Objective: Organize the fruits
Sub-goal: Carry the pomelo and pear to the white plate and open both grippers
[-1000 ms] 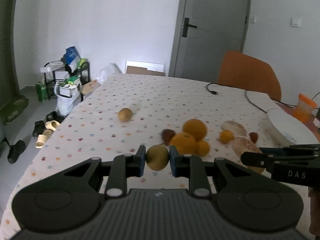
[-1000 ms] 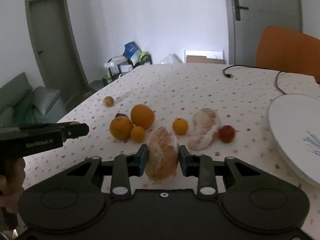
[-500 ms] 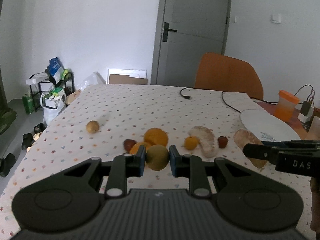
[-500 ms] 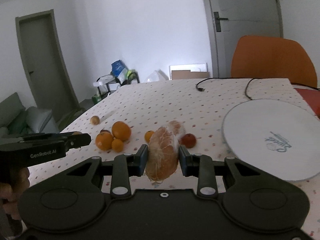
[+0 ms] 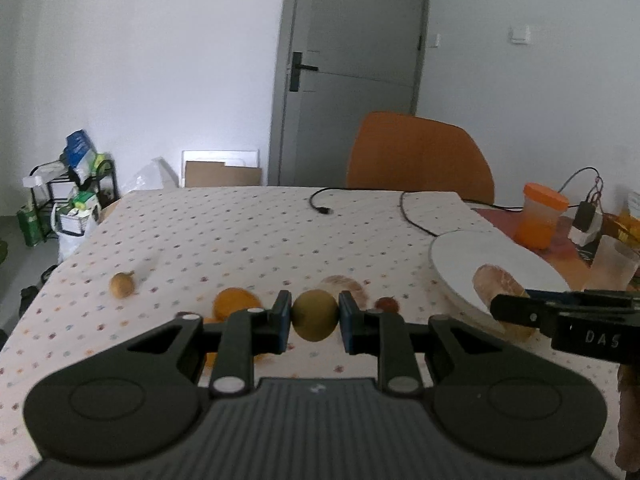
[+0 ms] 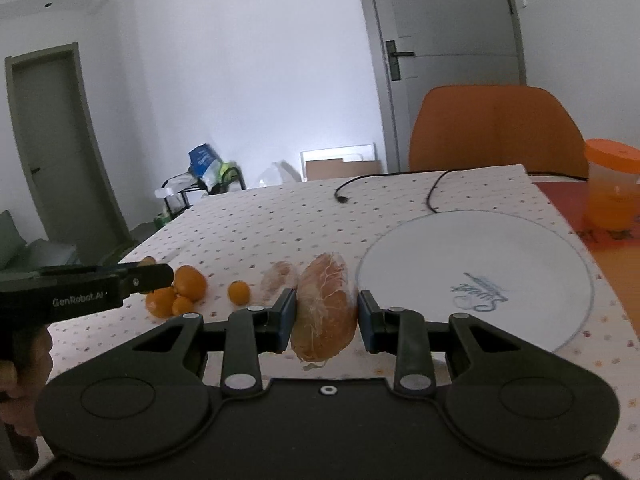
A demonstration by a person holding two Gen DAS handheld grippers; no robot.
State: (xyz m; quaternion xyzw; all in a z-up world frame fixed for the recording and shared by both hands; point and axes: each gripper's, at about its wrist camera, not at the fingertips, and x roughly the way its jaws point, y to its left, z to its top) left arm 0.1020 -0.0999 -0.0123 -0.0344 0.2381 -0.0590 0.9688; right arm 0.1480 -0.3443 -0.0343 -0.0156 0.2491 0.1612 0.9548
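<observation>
Both grippers carry fruit above the table's near edge, the left gripper [image 5: 314, 317] clamped on a round fruit [image 5: 314, 315], the right gripper [image 6: 326, 312] on a peeled segment [image 6: 325, 306], so each should lower onto the plate [image 6: 500, 252] before releasing.

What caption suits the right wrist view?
Right gripper holds a peeled citrus segment beside the white plate.

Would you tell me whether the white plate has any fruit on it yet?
Empty. The white plate shows only its printed logo; the peeled citrus segment sits between the right gripper fingers.
</observation>
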